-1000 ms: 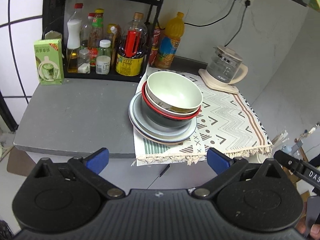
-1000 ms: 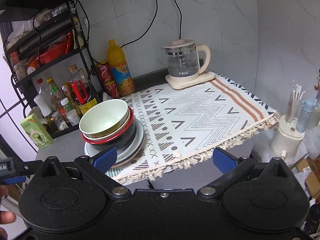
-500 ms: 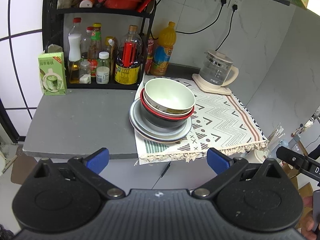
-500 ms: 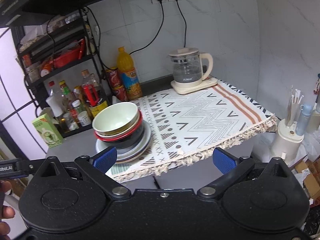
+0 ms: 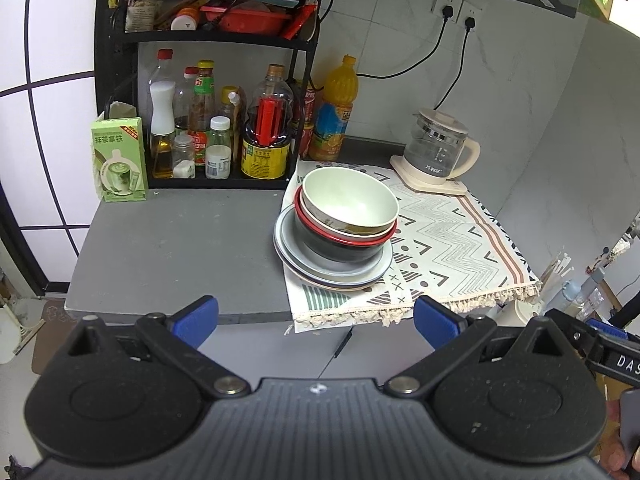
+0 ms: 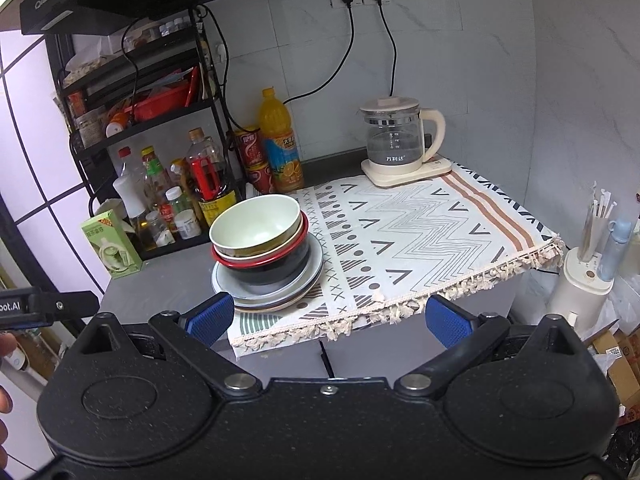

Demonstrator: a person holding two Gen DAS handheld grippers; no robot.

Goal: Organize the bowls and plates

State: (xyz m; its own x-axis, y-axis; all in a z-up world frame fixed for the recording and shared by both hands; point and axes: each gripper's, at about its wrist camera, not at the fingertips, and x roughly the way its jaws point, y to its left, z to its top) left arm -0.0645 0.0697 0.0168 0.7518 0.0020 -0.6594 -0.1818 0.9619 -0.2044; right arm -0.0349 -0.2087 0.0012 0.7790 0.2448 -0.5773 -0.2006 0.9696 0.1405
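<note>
Item one: we see a grey flat countertop (image 5: 180, 248), its right part covered by a cream woven cloth with black zigzag patterning, rust stripes and a fringed front hem (image 5: 448, 240) (image 6: 420, 232).

Item two: a black metal two-tier rack (image 5: 216, 40) stands at the counter's back left corner, loaded with sauce and oil bottles; a tall orange plastic drink bottle (image 5: 334, 112) stands just beside it, toward the back edge.

Item three: a clear glass kettle with cream lid, handle and base (image 6: 396, 140) sits at the back right corner, on the cloth.

Item four, the task's ware: a stack of grey round plates (image 5: 296, 262) (image 6: 308, 276) rests on the cloth's left edge, overlapping onto bare counter. Nested on the plates we count a black bowl with a red rim (image 5: 340, 250) (image 6: 280, 266), then a pale green bowl (image 5: 348, 200) (image 6: 256, 222) uppermost, tilted slightly.

Item five: a light green printed carton (image 5: 119, 160) stands upright near the counter's left edge, beside the rack.

Item six: our left gripper (image 5: 316, 318) has its blue-padded fingers spread wide, holding nothing, in front of the counter's front edge. Our right gripper (image 6: 330, 318) is likewise spread and empty, well apart from the stack.
</note>
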